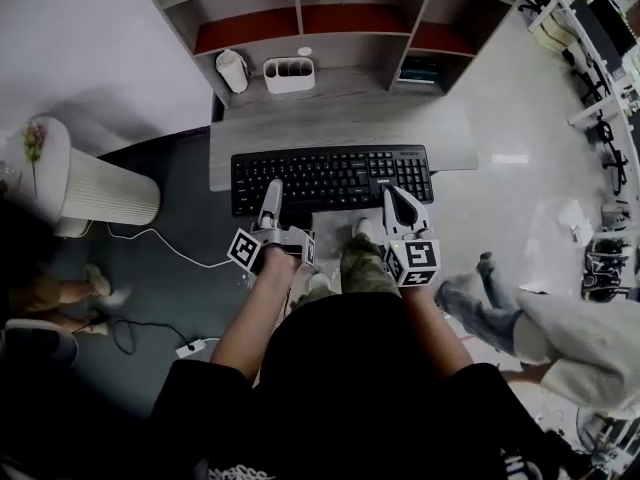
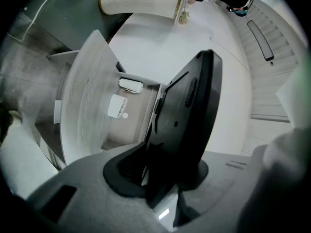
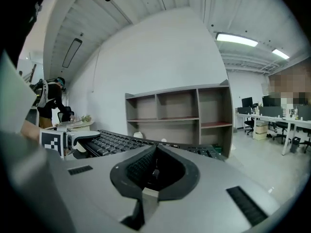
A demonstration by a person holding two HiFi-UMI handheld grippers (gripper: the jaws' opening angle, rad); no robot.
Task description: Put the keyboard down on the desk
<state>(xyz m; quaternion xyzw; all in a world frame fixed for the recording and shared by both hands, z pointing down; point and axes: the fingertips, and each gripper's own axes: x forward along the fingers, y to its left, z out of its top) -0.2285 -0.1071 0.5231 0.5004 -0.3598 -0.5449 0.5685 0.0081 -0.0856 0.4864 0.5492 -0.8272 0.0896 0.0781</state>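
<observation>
The black keyboard (image 1: 330, 176) hangs level over the front edge of the grey desk (image 1: 340, 128), its near half past the edge. My left gripper (image 1: 270, 196) is shut on its near edge at the left. My right gripper (image 1: 398, 203) is shut on the near edge at the right. In the left gripper view the keyboard (image 2: 187, 120) runs edge-on out of the left gripper (image 2: 158, 178), with the desk (image 2: 87, 106) behind it. In the right gripper view the keys (image 3: 112, 142) stretch away from the right gripper (image 3: 153, 171), and the left gripper (image 3: 73, 140) shows further along the same edge.
A white jug (image 1: 232, 70) and a white organiser (image 1: 289, 73) stand at the back of the desk under its shelves (image 1: 345, 18). A white ribbed cylinder (image 1: 100, 198) lies to the left, with a cable and power strip (image 1: 190, 348) on the floor. A seated person's legs (image 1: 540, 318) are to the right.
</observation>
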